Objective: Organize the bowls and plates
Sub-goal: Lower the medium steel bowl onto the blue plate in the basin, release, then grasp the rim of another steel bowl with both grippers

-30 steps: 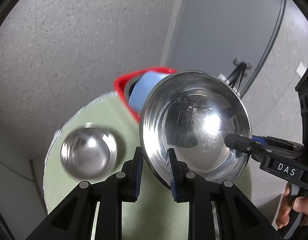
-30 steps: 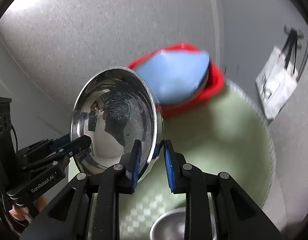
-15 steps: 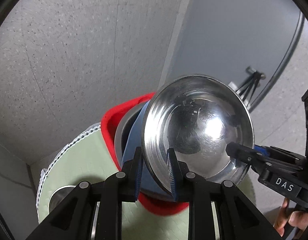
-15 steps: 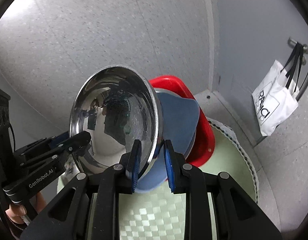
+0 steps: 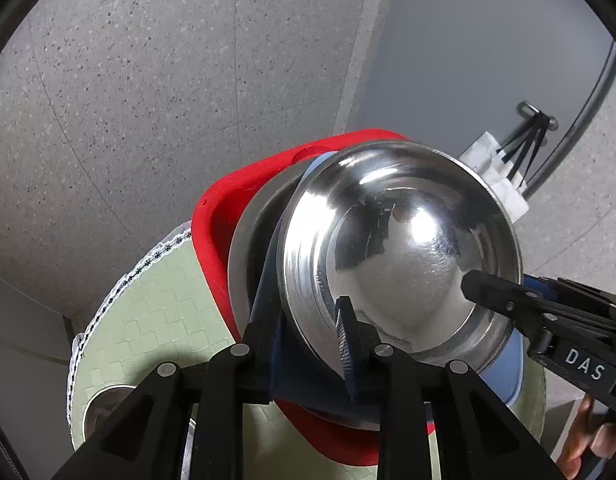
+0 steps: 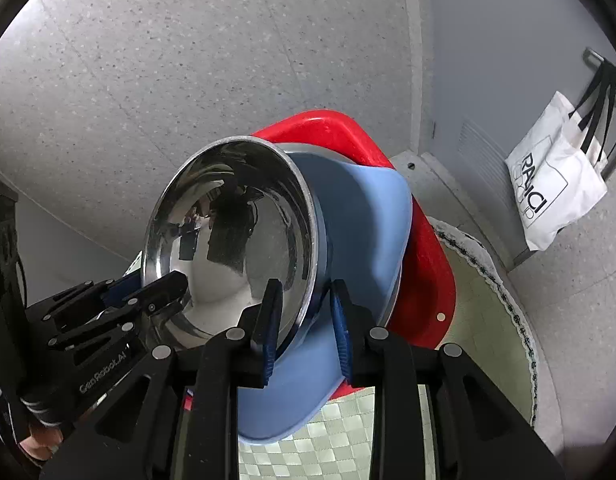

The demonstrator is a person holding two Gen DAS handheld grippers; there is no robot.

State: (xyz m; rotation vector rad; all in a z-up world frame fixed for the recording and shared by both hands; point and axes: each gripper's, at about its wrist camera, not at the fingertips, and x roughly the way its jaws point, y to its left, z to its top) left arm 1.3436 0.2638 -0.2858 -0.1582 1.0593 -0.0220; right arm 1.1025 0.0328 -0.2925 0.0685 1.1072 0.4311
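Both grippers hold one large steel bowl (image 5: 403,256) by its rim, tilted, just above a stack: a blue plate (image 6: 359,216), a steel dish (image 5: 248,240) and a red tray (image 5: 228,196). My left gripper (image 5: 308,340) is shut on the bowl's near rim. My right gripper (image 6: 304,320) is shut on the opposite rim of the bowl (image 6: 236,240). I cannot tell whether the bowl touches the blue plate. Each gripper shows in the other's view, the right one (image 5: 507,296) and the left one (image 6: 148,292).
The stack sits on a round table with a pale green checked mat (image 5: 148,304). A small steel bowl (image 5: 104,408) lies on the mat at the lower left. A white tote bag (image 6: 555,192) hangs on the grey wall. Speckled floor lies beyond.
Both grippers carried the large bowl over the red tray and lowered it close onto the blue plate. The small bowl slid toward the left wrist view's lower edge.
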